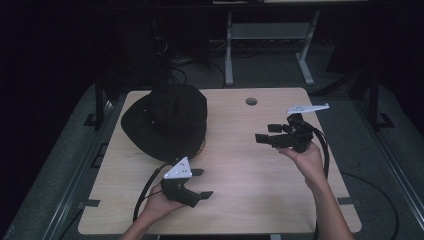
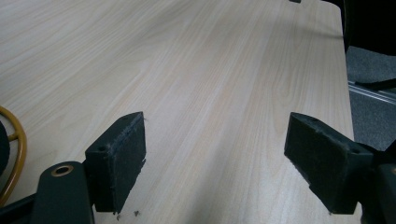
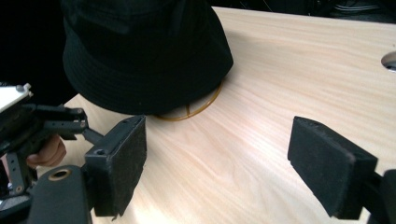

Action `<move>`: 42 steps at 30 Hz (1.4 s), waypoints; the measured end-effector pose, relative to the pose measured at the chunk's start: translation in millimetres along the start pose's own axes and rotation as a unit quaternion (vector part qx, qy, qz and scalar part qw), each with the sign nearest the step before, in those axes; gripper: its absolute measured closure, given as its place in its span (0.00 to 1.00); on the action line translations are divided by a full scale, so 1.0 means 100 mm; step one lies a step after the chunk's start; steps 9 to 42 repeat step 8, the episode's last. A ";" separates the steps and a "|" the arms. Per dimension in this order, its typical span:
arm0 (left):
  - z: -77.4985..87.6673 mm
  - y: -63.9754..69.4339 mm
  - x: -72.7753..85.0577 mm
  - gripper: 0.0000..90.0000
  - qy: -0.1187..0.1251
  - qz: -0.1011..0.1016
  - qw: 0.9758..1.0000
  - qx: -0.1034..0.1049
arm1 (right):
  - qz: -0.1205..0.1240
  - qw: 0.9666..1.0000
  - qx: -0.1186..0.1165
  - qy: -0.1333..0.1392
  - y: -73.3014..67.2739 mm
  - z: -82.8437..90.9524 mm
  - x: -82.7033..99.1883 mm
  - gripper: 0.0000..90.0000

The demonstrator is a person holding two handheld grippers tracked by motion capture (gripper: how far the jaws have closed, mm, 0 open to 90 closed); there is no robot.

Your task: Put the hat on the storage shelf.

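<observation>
Both the left hand-held gripper (image 1: 200, 183) and right hand-held gripper (image 1: 264, 134) are spread wide and hold nothing, the black bucket hat (image 1: 167, 120) just beyond them not grabbed yet.

Between your two grippers the wooden table (image 1: 240, 165) is bare, so either hand can sweep across the middle and the near edge without meeting anything. The black bucket hat (image 1: 167, 120) fills the far left corner, with a yellow-brown ring (image 3: 196, 109) showing under its brim, just beyond your left gripper (image 1: 197, 182). Your right gripper (image 1: 262, 134) has open wood ahead of it up to the hat, and the round cable hole (image 1: 251, 101) lies flush near the far edge.
</observation>
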State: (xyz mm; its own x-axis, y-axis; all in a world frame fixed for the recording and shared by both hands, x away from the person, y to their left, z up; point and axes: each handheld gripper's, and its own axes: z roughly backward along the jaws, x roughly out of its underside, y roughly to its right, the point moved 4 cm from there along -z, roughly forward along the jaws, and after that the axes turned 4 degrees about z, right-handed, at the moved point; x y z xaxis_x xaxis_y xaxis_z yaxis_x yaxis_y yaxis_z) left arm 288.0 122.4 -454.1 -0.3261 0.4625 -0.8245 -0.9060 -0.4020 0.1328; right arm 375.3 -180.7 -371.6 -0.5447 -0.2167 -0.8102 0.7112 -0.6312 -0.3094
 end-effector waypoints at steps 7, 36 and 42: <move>0.00 0.02 0.00 0.22 -0.005 -0.012 1.000 -0.006 | -0.004 1.000 0.002 0.001 -0.05 0.08 0.19 0.20; 0.00 0.02 0.00 0.22 -0.005 -0.013 1.000 -0.008 | -0.004 1.000 0.002 0.002 -0.07 0.09 0.22 0.20; 0.00 0.02 0.00 0.22 -0.005 -0.013 1.000 -0.008 | -0.004 1.000 0.002 0.002 -0.07 0.09 0.22 0.20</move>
